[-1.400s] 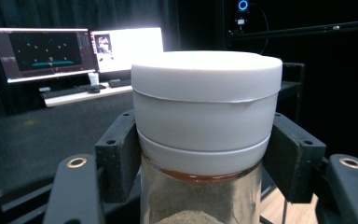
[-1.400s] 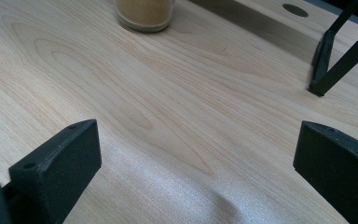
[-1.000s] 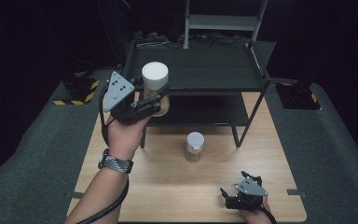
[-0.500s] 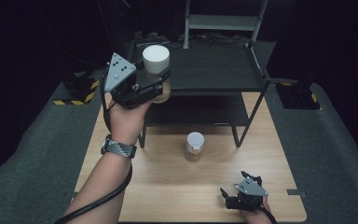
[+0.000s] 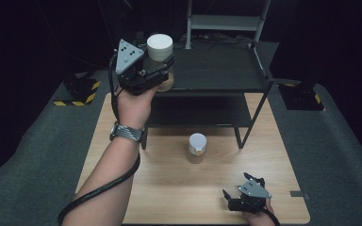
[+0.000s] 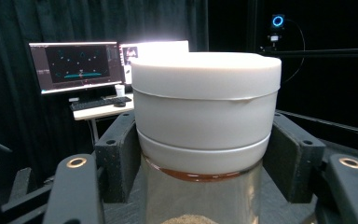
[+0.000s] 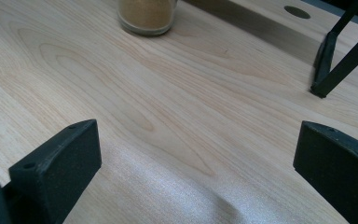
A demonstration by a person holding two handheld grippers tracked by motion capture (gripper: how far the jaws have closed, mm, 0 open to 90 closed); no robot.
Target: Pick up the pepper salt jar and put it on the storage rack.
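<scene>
The left gripper (image 5: 162, 70) is clamped on a jar with a white lid (image 5: 160, 47), its black jaws pressing the glass just under the lid in the left gripper view (image 6: 205, 140); it holds the jar upright in the air at about eleven o'clock of the counter (image 5: 169, 197), over the left front corner of the black shelf rack (image 5: 217, 70); the rack's top shelf lies bare toward one o'clock, with open room across it; a tan powder shows low in the held jar's glass; the right gripper (image 5: 245, 197) rests at five o'clock near the counter's near edge, its jaws standing apart with bare wood between them in the right gripper view (image 7: 196, 154); a second jar (image 5: 197, 147), also white-lidded with tan contents, stands upright on the counter at its middle, just in front of the rack's lower shelf and well apart from both grippers; the rack's thin black legs (image 5: 245, 127) stand at two o'clock of that jar; wide clear wood lies between it and the right gripper; behind the held jar, the left gripper view shows lit monitors (image 6: 74, 65) and a keyboard on a desk; the writing on the screens is too small to read; no label is legible on either jar.
</scene>
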